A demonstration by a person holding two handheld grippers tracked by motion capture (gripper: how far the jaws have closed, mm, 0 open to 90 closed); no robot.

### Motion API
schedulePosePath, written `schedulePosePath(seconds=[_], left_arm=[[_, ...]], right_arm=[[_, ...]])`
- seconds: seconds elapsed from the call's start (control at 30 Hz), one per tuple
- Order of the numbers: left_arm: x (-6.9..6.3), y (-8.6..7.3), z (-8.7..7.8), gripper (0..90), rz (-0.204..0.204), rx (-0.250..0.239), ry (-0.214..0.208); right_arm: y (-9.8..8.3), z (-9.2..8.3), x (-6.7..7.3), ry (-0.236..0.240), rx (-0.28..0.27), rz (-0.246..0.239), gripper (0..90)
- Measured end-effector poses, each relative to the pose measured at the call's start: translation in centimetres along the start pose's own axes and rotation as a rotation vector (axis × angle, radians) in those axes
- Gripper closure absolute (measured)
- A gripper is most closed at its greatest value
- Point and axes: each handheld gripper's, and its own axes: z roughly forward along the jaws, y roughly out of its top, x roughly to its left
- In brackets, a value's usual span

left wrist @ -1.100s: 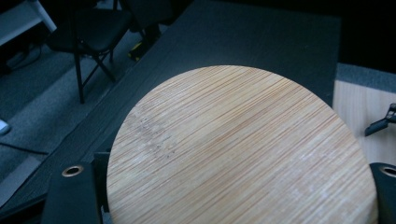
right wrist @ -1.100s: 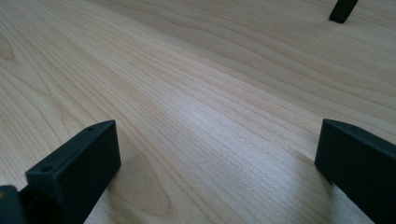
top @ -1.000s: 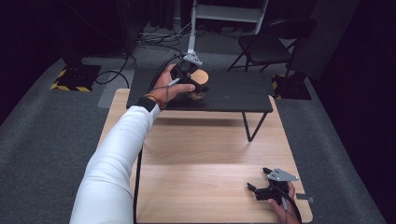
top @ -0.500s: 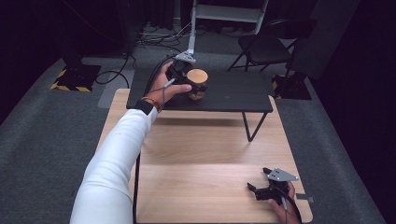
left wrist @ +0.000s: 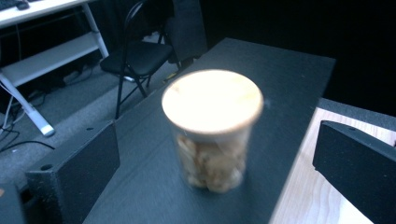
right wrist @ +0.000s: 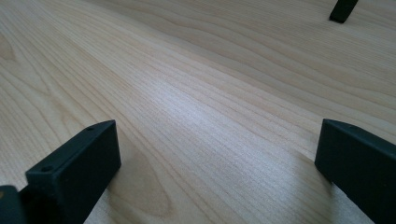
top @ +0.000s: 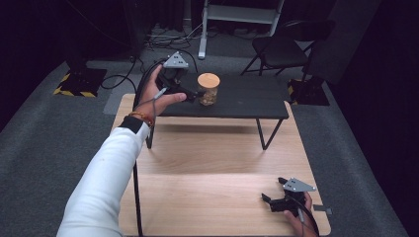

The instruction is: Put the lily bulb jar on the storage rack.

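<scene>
A clear glass jar (top: 208,91) with a round pale wooden lid, part-filled with tan nuts, is seen upright on the black bench (top: 247,101). At its 9 o'clock the left gripper (top: 190,95) is held, jaws released. The right gripper (top: 271,197), jaws released, is rested on the light wooden bench (top: 207,163) at 5 o'clock.

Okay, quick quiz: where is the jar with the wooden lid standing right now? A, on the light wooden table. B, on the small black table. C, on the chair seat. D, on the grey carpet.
B: the jar stands upright on the black table, just ahead of the open left gripper; the left gripper view shows the same dark top under the jar.
</scene>
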Motion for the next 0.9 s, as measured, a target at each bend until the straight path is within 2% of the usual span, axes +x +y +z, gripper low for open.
schedulePosePath(seconds=[0.1,0.23,0.3,0.37,0.43,0.5,0.7,0.77,0.8,0.9], left_arm=[[-1.2,-1.2,-1.0,0.5,0.011,0.014,0.01],[-2.8,-3.4,-2.5,0.5,0.02,-0.01,0.02],[-3.3,-4.3,-3.0,0.4,0.043,-0.016,0.014],[-4.2,-5.1,-3.4,0.5,0.049,-0.003,0.017],[-4.6,-5.8,-3.6,0.5,0.044,0.002,0.005],[-5.5,-6.8,-4.0,0.5,0.06,-0.002,0.001],[-7.0,-9.9,-4.3,0.8,0.05,0.005,-0.025],[-7.7,-10.9,-4.2,0.8,0.067,0.026,-0.017],[-8.2,-11.3,-4.2,0.7,0.092,0.041,-0.004],[-9.0,-13.5,-4.3,0.7,0.071,0.048,-0.001]], right_arm=[[0.0,0.0,0.0,0.0,0.0,0.0,0.0],[0.0,0.0,0.0,0.0,-0.001,0.0,0.0],[0.0,0.0,0.0,0.0,-0.001,0.0,0.0],[0.0,0.0,0.0,0.0,-0.001,0.0,0.0],[0.0,0.0,0.0,0.0,0.0,0.002,0.0],[0.0,0.0,0.0,0.0,-0.001,0.001,0.0],[0.0,0.0,0.0,0.0,0.0,0.0,0.0],[0.0,0.0,0.0,0.0,0.0,0.0,0.0],[0.0,0.0,0.0,0.0,0.0,0.0,0.0],[0.0,0.0,0.0,0.0,0.0,0.0,0.0]])
